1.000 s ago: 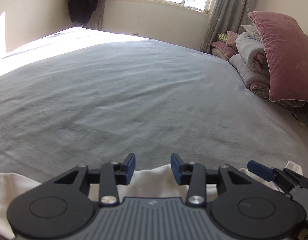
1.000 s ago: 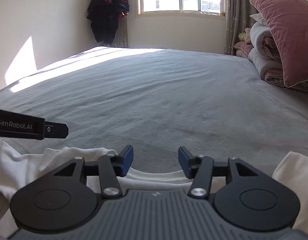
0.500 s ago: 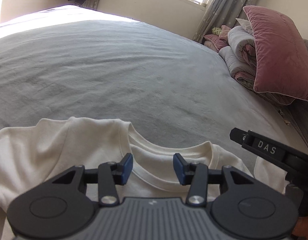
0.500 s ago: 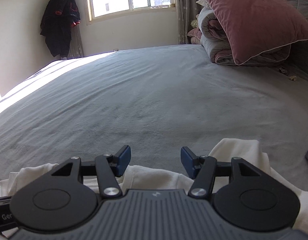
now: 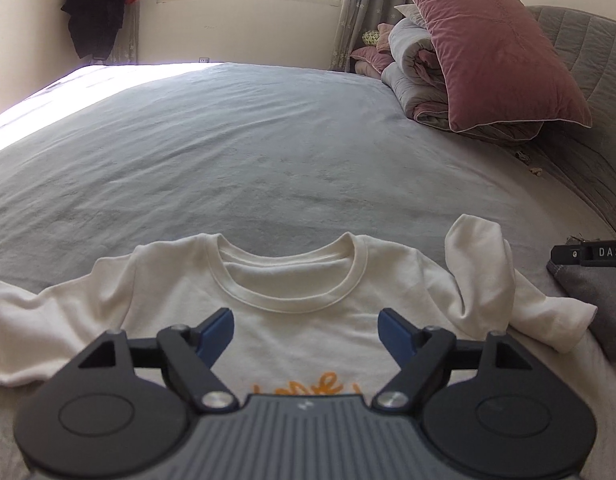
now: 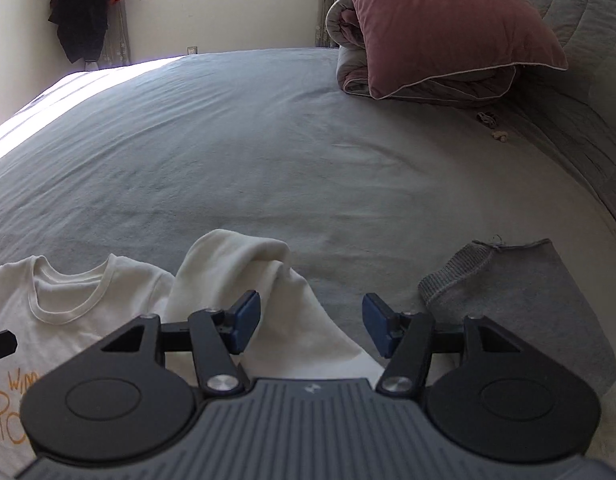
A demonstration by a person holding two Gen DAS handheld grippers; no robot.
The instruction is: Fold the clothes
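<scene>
**Me:** Left gripper (image 5: 306, 330) hangs over the chest of the shirt (image 5: 292, 312), jaws spread wide, nothing between them. Right gripper (image 6: 311, 326) is just the same, parted and empty, above the shirt's right sleeve (image 6: 244, 276).

**Helper:** Where does the shirt lie?

**Me:** On the bed (image 5: 268, 152), at my near edge, front up, collar (image 5: 288, 280) pointing away from me toward the window. Orange lettering shows just below the collar. A grey garment (image 6: 539, 308) lies beside the shirt on the right, apart from it.

**Helper:** So which step are you on?

**Me:** Spreading it flat, I judge; no fold is made yet. Left of the collar the sleeve lies out sideways with some wrinkles. Right of the collar the sleeve is humped up and doubled over itself.

**Helper:** And next?

**Me:** I think the right sleeve wants fixing first. My right gripper should drop, pinch the cuff end of that hump and draw it outward from the collar until it lies flat. My left could press the chest so the body doesn't slide. Thin cloth, so a low, shallow pinch, or I catch the sheet too.
</scene>
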